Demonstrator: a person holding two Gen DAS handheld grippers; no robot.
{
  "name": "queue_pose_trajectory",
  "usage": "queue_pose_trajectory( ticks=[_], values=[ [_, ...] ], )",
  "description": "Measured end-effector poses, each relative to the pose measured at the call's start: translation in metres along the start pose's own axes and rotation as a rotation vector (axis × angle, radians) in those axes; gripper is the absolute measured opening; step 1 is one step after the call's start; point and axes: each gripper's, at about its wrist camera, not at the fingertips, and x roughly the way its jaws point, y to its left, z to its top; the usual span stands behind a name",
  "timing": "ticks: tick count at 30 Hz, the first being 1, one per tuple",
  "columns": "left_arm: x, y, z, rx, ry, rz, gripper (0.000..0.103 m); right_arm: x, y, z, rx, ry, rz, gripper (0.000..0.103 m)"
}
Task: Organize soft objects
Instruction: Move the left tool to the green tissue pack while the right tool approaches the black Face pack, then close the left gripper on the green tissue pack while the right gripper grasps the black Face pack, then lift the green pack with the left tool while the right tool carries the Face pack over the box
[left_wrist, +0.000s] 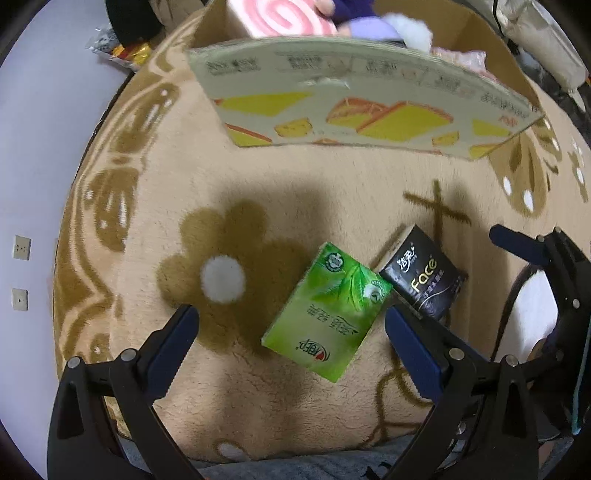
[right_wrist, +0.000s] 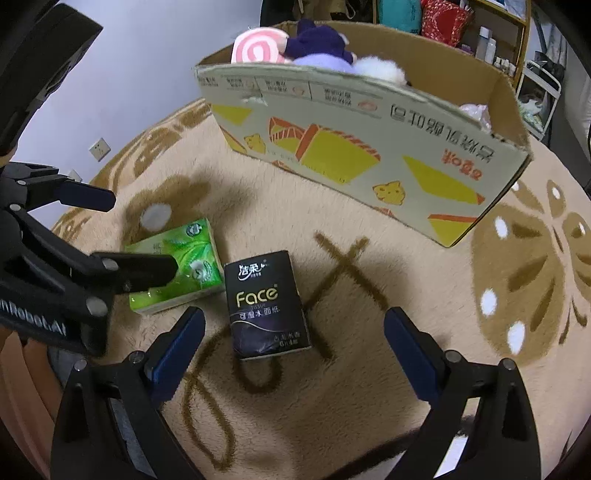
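With both jaws wide, my left hand-held gripper (left_wrist: 291, 343) straddles the green tissue pack (left_wrist: 325, 312), its long axis running diagonally; right hand-held gripper (right_wrist: 293, 343) frames the black pack (right_wrist: 266, 306).

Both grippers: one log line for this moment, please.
left gripper open over green tissue pack | right gripper open over black tissue pack | both packs on rug | box holds plush toys

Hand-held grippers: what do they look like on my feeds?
Both are black plastic frames with silver pivot bolts and dark blue finger pads: the left hand-held gripper and the right hand-held gripper. The left one's body carries white lettering in the right wrist view.
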Motion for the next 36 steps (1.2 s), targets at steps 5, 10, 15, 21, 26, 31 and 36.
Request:
queue_pose_trajectory(
  ticks=[5, 10, 15, 21, 26, 31, 36],
  values=[
    [0.01, -0.004, 0.003, 0.007, 0.026, 0.004, 0.1, 0.01, 0.001, -0.001, -0.014, 0.032, -0.004, 0.101],
    [0.023, -0.006, 0.006, 0.007, 0.065, -0.018, 0.1, 0.018, 0.01, -0.004, -0.073, 0.06, -0.012, 0.095],
    [0.035, -0.007, 0.008, 0.014, 0.094, -0.018, 0.1, 0.025, 0.011, -0.001, -0.092, 0.07, -0.009, 0.091],
    [0.045, -0.01, 0.012, 0.02, 0.105, -0.003, 0.09, 0.026, 0.006, 0.001, -0.083, 0.049, 0.005, 0.076],
    [0.052, -0.015, 0.013, 0.028, 0.114, -0.016, 0.069, 0.026, 0.002, 0.003, -0.084, 0.04, 0.003, 0.057],
    [0.05, -0.01, 0.013, 0.013, 0.091, -0.033, 0.053, 0.021, -0.006, 0.004, -0.048, 0.025, 0.0, 0.049],
    [0.038, -0.003, 0.014, -0.002, 0.031, -0.008, 0.053, 0.014, -0.008, 0.006, -0.033, -0.005, -0.01, 0.049]
  ],
)
